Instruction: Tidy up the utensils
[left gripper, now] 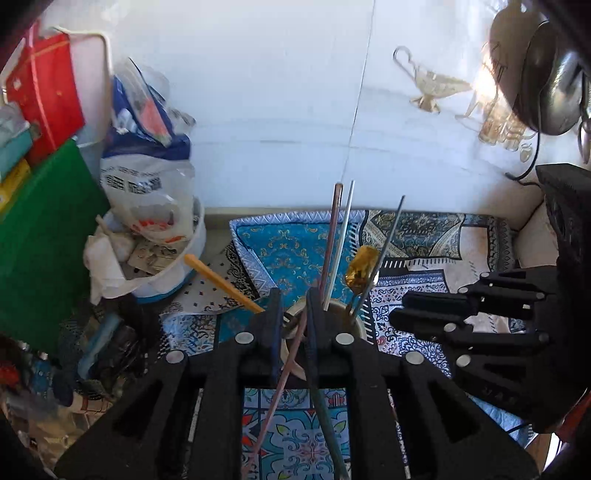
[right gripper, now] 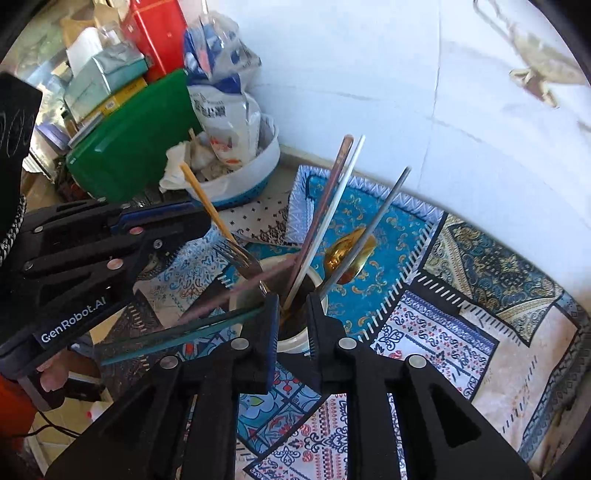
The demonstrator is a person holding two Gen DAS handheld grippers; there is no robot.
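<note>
A white cup [right gripper: 295,341] stands on the patterned cloth and holds a brown chopstick [right gripper: 334,177], a white one [right gripper: 347,192], a grey one [right gripper: 384,206] and a gold spoon [right gripper: 347,254]. My right gripper [right gripper: 293,317] hovers right over the cup, jaws slightly apart with nothing pinched. A pink chopstick [right gripper: 236,291] and a dark green one [right gripper: 184,336] slant from the cup toward the left. In the left wrist view the pink chopstick [left gripper: 284,376] runs through the gap of my left gripper [left gripper: 294,314], whose pads stand off it. An orange-handled fork [right gripper: 210,210] leans by the left gripper's tips.
A white bowl [right gripper: 258,173] stuffed with plastic bags, a green board [right gripper: 129,147] and a red box [right gripper: 155,33] crowd the back left. White tiled wall lies behind. Dark pans [left gripper: 546,92] hang at the upper right. The cloth [right gripper: 443,332] spreads to the right.
</note>
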